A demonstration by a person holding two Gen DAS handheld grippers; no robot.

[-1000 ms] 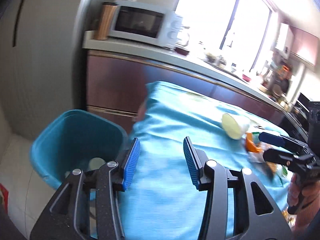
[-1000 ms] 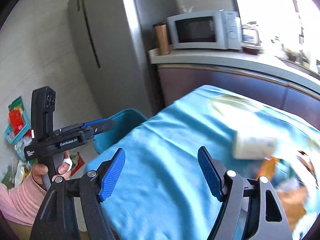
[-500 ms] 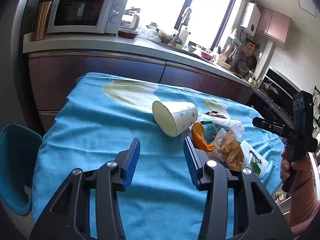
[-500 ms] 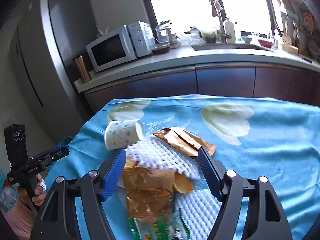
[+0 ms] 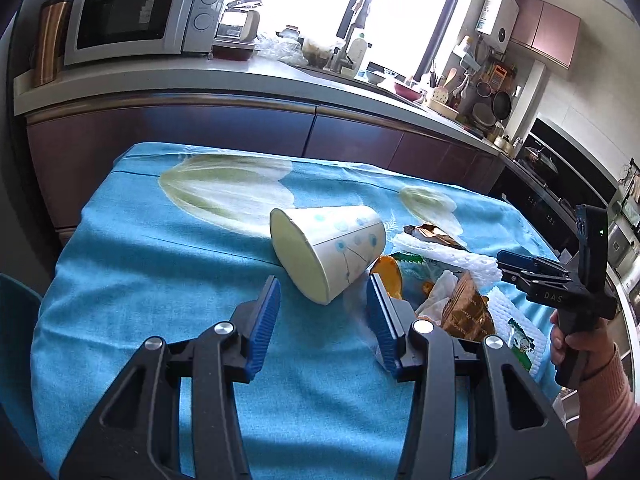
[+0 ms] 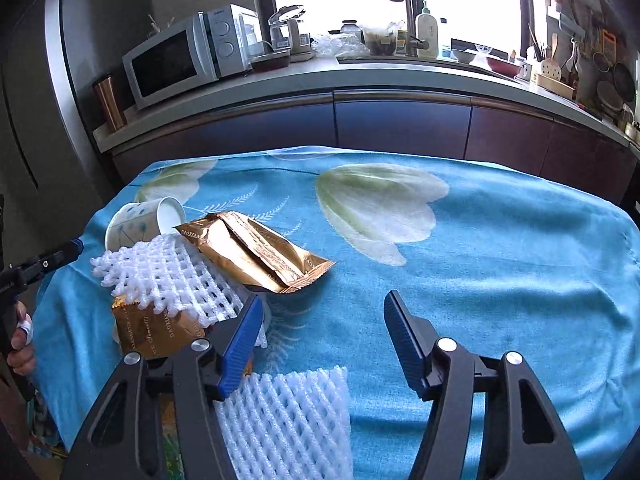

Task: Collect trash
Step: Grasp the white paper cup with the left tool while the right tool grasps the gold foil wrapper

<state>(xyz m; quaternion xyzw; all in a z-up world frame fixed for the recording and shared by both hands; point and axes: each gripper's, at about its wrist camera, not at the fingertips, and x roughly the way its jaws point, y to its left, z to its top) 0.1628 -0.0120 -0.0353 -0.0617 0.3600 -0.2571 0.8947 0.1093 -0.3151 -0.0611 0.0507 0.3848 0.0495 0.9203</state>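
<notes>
A white paper cup (image 5: pixel 332 250) with blue dots lies on its side on the blue tablecloth (image 5: pixel 160 272). My left gripper (image 5: pixel 323 306) is open and empty, just short of the cup's open mouth. Right of the cup lies a trash pile: orange peel (image 5: pixel 387 276), gold wrappers (image 6: pixel 256 254), white foam netting (image 6: pixel 168 280). My right gripper (image 6: pixel 324 328) is open and empty over the cloth, right of the pile, with another foam net (image 6: pixel 288 420) below it. The cup also shows in the right wrist view (image 6: pixel 140 226).
A teal bin (image 5: pixel 16 344) shows at the table's left edge. A kitchen counter (image 5: pixel 168 80) with a microwave (image 5: pixel 136 16) and sink runs behind the table. The cloth's right half (image 6: pixel 500 264) holds nothing. The right gripper appears at the table's right (image 5: pixel 560 280).
Both grippers swung from the bin side toward the table. The left one has closed in on the cup. The right one has dropped lower beside the trash pile.
</notes>
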